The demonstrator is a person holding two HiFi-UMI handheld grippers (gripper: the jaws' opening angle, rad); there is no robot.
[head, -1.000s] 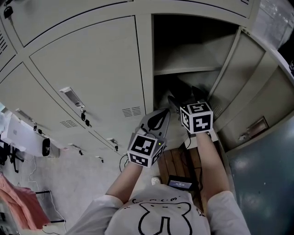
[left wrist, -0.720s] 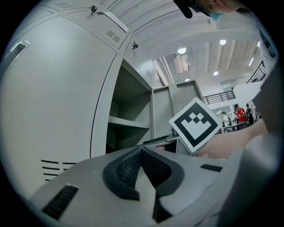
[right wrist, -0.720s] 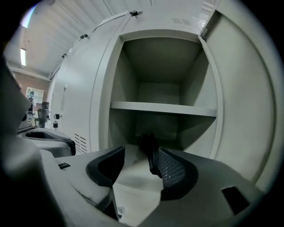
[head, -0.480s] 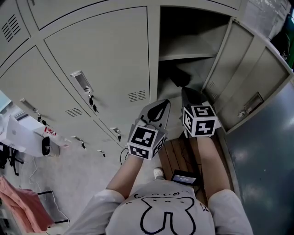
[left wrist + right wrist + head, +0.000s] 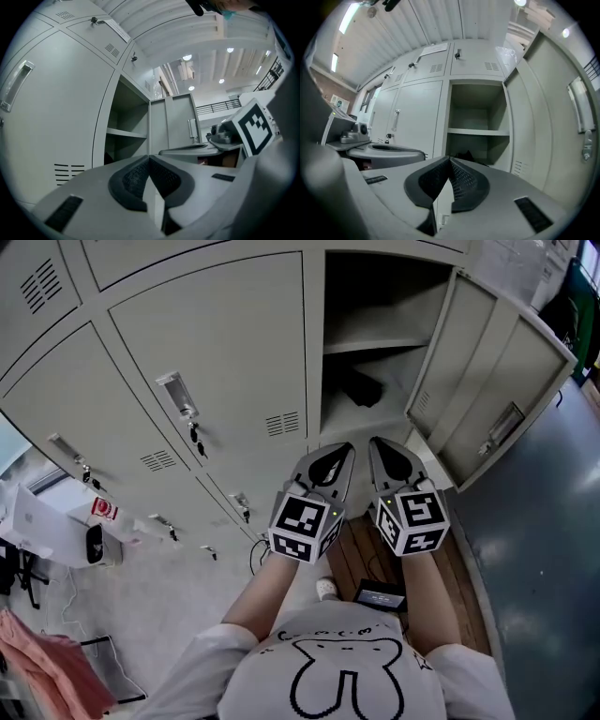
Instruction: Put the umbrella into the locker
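Grey locker bank; one locker (image 5: 375, 310) open, door (image 5: 487, 399) swung right. Umbrella (image 5: 361, 388): dark, lying in the lower compartment under the shelf (image 5: 370, 341). Left gripper (image 5: 339, 452): fingers pressed together, empty, outside the locker. Right gripper (image 5: 377, 446): fingers closed tight, empty, just beside the left, apart from the umbrella.

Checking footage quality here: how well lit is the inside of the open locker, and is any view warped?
Head view: the locker interior is shadowed, so the dark umbrella shows little detail; straight edges bow. Left gripper view: ceiling lamps blow out white. Right gripper view: black corners, fisheye curve.
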